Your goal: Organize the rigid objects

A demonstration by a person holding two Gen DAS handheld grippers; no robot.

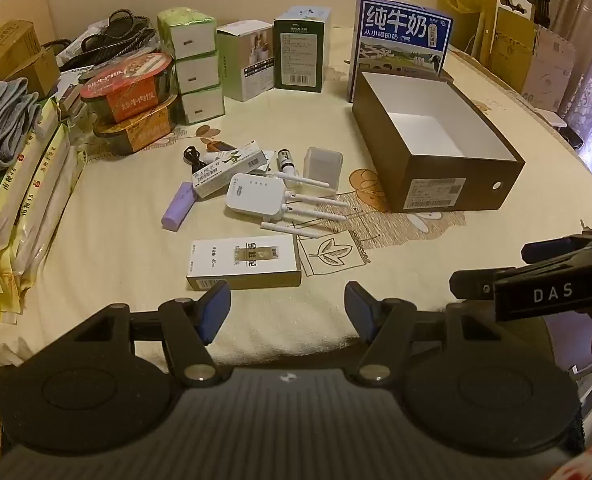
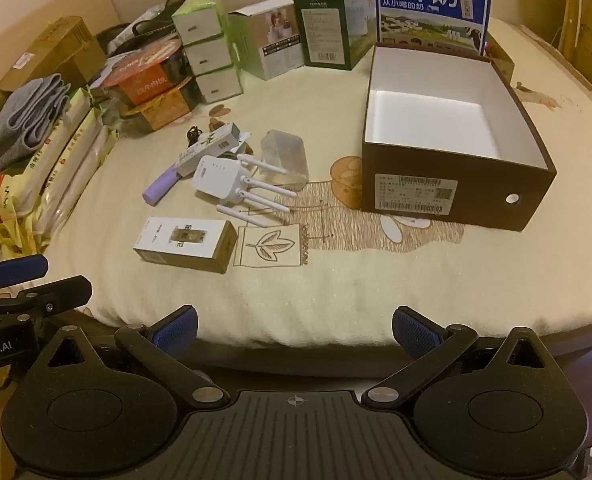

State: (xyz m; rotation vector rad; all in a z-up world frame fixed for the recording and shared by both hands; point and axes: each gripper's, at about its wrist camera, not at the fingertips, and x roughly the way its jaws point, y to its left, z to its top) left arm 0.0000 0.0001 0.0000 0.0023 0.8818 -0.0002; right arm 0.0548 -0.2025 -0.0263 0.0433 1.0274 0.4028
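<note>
Two black grippers hang over the near edge of a table covered in a cream, nubbly cloth (image 2: 335,280) printed with brown leaves. The left gripper (image 1: 288,308) has its blue ribbed pads apart with nothing between them; the right gripper (image 2: 294,328) stands wider still, also empty.

Loose rigid items lie clustered mid-table: a glossy white plastic router (image 1: 256,196) with four thin antennae, a smooth lilac cylinder (image 1: 179,206), a long white carton (image 1: 228,166) with a barcode, a frosted translucent container (image 1: 323,168), a small bottle (image 1: 284,159), and what may be a black cable (image 1: 192,156), too small to be sure of. Nearer the grippers lies a flat white-and-gold cardboard box (image 1: 244,262).

Right of the cluster sits an open dark-brown cardboard shoebox (image 2: 455,192), rectangular, white inside, labelled on its near end with a round hole. Behind it a blue milk carton (image 2: 431,4) stands upright.
</note>
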